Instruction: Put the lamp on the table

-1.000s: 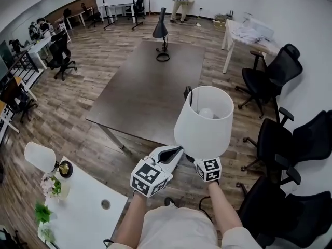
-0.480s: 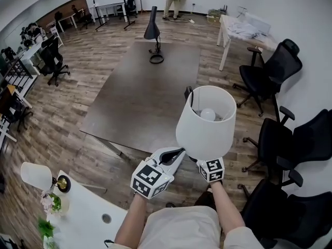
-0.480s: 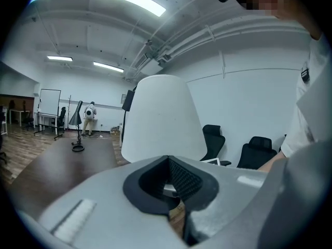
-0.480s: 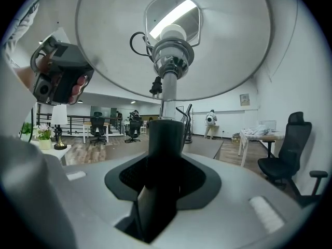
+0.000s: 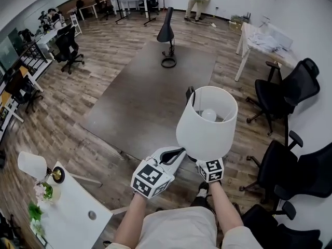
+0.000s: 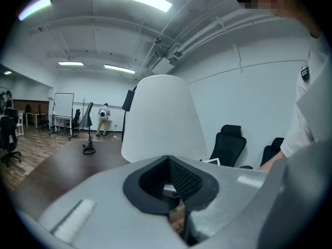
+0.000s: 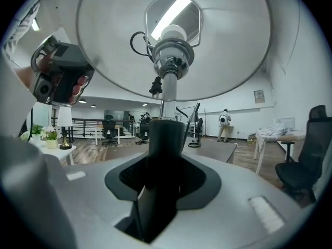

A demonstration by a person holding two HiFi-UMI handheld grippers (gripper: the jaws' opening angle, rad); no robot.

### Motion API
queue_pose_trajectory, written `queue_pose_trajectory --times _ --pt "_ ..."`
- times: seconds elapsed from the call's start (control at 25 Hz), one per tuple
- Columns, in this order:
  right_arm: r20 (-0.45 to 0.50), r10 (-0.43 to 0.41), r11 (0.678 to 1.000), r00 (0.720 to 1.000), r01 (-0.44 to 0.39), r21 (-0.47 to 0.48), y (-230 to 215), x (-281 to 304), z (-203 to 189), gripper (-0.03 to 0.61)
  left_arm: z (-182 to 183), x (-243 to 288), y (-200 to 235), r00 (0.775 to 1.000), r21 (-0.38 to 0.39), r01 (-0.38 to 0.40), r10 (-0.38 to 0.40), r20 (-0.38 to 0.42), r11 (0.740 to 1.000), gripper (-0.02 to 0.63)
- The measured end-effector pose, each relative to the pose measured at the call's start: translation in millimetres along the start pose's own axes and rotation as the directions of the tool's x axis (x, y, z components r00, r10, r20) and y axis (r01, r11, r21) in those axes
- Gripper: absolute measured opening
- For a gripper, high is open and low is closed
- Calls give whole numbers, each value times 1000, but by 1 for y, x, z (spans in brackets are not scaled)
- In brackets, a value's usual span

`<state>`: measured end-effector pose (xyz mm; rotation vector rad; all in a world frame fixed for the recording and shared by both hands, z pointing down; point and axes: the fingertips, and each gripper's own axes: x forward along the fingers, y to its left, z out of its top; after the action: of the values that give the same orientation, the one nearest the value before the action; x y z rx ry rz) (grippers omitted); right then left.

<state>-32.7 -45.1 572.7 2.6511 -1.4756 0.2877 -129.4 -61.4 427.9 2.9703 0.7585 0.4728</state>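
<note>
One lamp (image 5: pixel 206 126) upright | right hand-held gripper (image 7: pixel 165 170) clamps stem (image 7: pixel 167 100) | left hand-held gripper (image 6: pixel 170 188) closed

Lamp (image 5: pixel 206 123) is held upright over the floor, just before the near right corner of the table (image 5: pixel 140 102), stem clamped in the right gripper (image 7: pixel 162 144). Left gripper (image 5: pixel 175 153) is set just left of it, jaws together. A desk lamp (image 5: pixel 167 35) is stood on the table's far end. Office chairs (image 5: pixel 282 90) are ranged at right.

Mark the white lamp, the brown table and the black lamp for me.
white lamp (image 5: pixel 206 126), head view, side of shade
brown table (image 5: pixel 150 92), head view, bare top
black lamp (image 5: pixel 166 32), head view, its shade
</note>
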Motion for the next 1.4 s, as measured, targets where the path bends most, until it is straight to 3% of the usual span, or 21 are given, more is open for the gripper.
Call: queue_pose_trajectory --times 0.36,0.76,1.4 --pt "6 143 989 990 -143 -24 -78 43 22 169 39 80 24 990 -38 -142 142 10 989 1" --pt "13 261 964 965 -260 -56 -146 76 37 167 68 151 41 956 -87 -285 290 42 954 1" --pt "12 370 927 929 -368 -71 -166 159 46 167 78 182 114 918 -151 -371 386 87 916 1"
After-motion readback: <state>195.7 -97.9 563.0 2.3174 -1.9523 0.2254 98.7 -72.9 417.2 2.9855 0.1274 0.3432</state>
